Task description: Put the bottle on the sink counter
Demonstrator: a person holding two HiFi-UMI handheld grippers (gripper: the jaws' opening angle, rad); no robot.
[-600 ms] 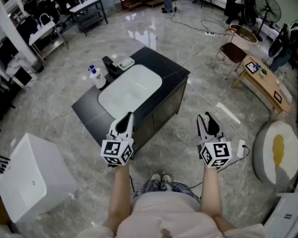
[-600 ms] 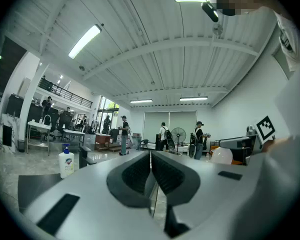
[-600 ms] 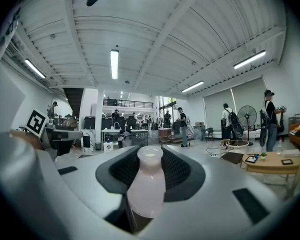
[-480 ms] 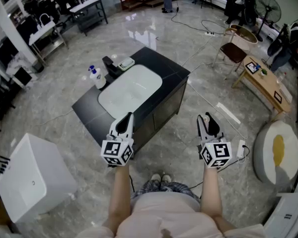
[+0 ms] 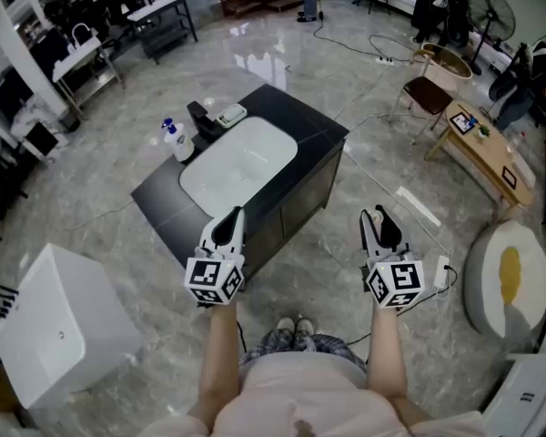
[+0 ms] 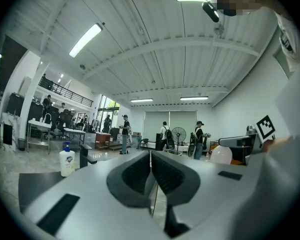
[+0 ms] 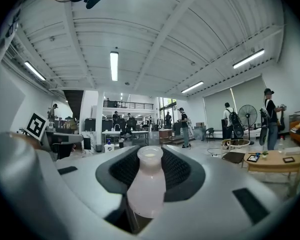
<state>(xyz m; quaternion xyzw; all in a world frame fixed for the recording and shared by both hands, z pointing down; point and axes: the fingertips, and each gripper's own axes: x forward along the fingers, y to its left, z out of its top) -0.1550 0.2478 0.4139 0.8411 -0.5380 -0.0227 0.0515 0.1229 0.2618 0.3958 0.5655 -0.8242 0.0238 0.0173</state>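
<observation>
A pale, translucent bottle (image 7: 146, 189) with an open neck stands between the pads of my right gripper (image 7: 151, 159), which is shut on it. In the head view the right gripper (image 5: 379, 221) is held level over the floor, to the right of the black sink counter (image 5: 305, 126) and apart from it. The left gripper (image 5: 229, 221) hovers at the counter's near corner. Its jaws (image 6: 150, 156) are shut with nothing in them. The counter holds a white basin (image 5: 241, 162).
On the counter's far end stand a soap dispenser (image 5: 175, 139), a black faucet (image 5: 200, 119) and a small dish (image 5: 230, 115). A white box (image 5: 59, 321) sits on the floor at left. A wooden table (image 5: 491, 148), a chair (image 5: 429, 94) and floor cables lie to the right.
</observation>
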